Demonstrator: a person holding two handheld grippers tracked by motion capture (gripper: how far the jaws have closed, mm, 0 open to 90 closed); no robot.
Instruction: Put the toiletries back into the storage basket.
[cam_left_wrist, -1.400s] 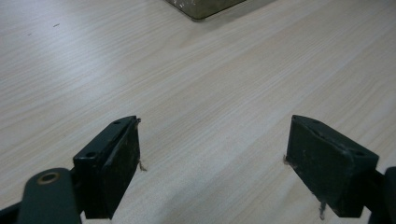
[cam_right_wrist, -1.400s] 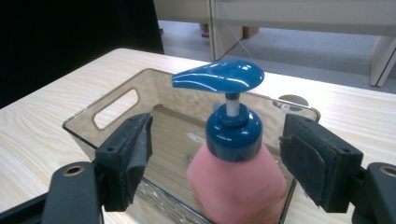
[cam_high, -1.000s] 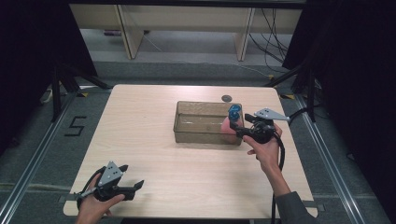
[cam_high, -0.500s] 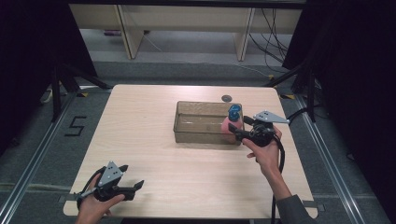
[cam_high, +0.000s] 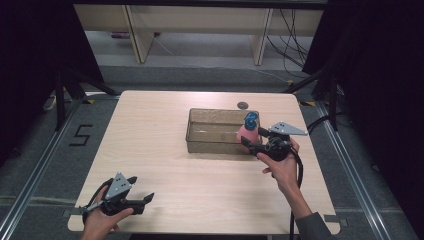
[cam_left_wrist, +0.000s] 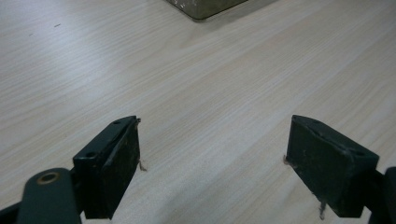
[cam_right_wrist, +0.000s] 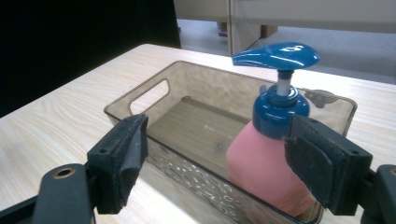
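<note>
A pink pump bottle (cam_high: 248, 132) with a blue pump head stands upright inside the right end of a clear brown bin (cam_high: 215, 146). My right gripper (cam_high: 253, 136) reaches in from the bin's right side, level with the bottle. In the right gripper view the bottle (cam_right_wrist: 261, 163) sits by the right pad, while the left pad stands well off it above the bin's near wall (cam_right_wrist: 187, 161). The jaws of my right gripper (cam_right_wrist: 217, 133) have just been opening. My left gripper (cam_high: 141, 188) rests open near the table's front left corner, with only bare wood between the pads of the left gripper (cam_left_wrist: 212, 140).
The bin has a cut-out handle (cam_right_wrist: 149, 95) at its far end. A small dark round thing (cam_high: 243, 105) lies on the table (cam_high: 160, 135) just behind the bin. Wooden shelving legs and cables stand on the floor beyond the table.
The right gripper and bottle have sunk a little toward the bin's floor and shifted slightly left. The left hand has stayed in place.
</note>
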